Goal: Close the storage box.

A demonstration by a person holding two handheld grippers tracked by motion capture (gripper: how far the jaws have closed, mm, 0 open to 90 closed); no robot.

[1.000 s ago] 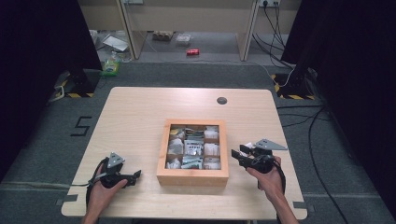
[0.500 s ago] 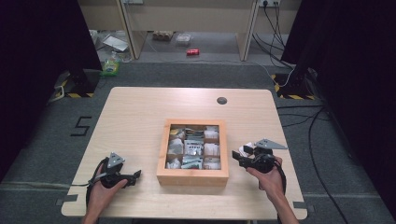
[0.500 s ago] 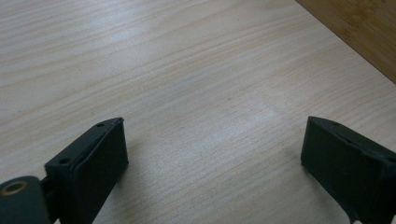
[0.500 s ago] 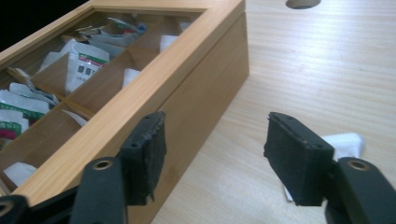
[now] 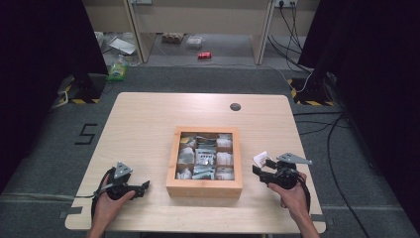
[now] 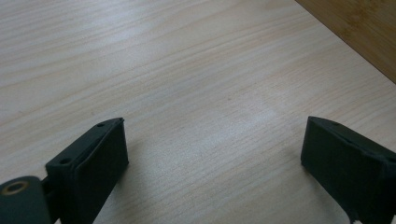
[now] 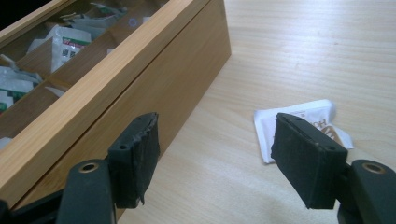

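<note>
My right tool (image 5: pixel 261 169) stands with its jaws wide apart and nothing between them; they have just been opening, and the small white sachet (image 7: pixel 299 127) lies flat on the surface just beyond them, free of both pads. In the high view that sachet (image 5: pixel 260 158) rests near the right edge of the surface, just beside the right wall of the wooden box (image 5: pixel 204 189) and outside it. I judge that one sachet has been taken out and set down, so the placing part of this step looks done. My left tool (image 5: pixel 143 187) rests low near the front left corner of the surface, its jaws also spread wide over bare wood, holding nothing and well apart from the box's left wall. The box sits in the middle of the surface toward the front edge, its compartments full of more sachets and packets, so if the job is to empty or sort it, most of the work is left. What is printed on the sachet I cannot read in full.
</note>
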